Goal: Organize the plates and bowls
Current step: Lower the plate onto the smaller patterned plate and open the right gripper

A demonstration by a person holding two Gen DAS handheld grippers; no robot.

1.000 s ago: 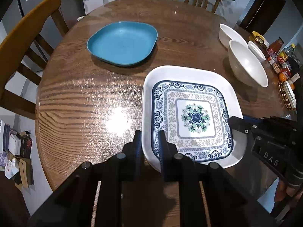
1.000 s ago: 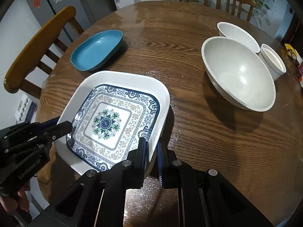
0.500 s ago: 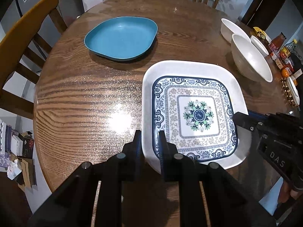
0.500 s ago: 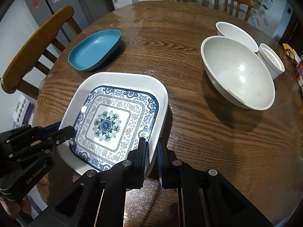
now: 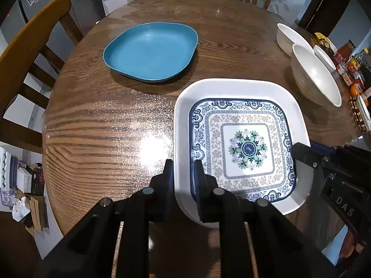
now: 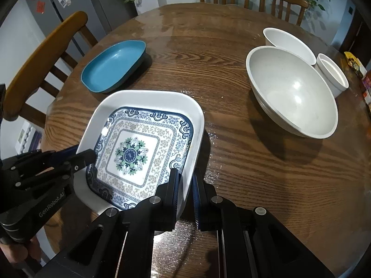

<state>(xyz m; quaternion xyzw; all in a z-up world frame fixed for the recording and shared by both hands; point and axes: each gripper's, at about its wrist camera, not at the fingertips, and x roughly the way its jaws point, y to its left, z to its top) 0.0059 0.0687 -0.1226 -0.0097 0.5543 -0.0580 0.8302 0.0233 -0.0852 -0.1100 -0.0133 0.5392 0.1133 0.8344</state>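
Two grippers held one dish at this moment: the left gripper [image 5: 183, 173] was closed on the left rim of the patterned square plate [image 5: 245, 148], one finger outside the rim and one inside, and the right gripper [image 6: 185, 180] was clamped the same way on the opposite rim. The plate sat at the near edge of the round wooden table [image 5: 104, 125]; whether it rested on the wood or was lifted slightly could not be told, though the shadow under its right edge suggested a small gap. A blue plate [image 5: 150, 51] lay beyond it and to the left, apart from it. A large white bowl [image 6: 292, 92] stood well to the right, with a second white bowl [image 6: 287, 41] and a small white cup [image 6: 332, 74] close behind it. Judgement: the patterned plate looked like glazed ceramic or melamine, so stiff, fairly heavy for its span, slick at the rim, and liable to chip if set down hard. The raised rim was the only sensible hold; pinching opposite sides kept it level. Risk: slip at the glossy lip if either grip loosened or the two hands moved unevenly. Likely destination was the blue plate.
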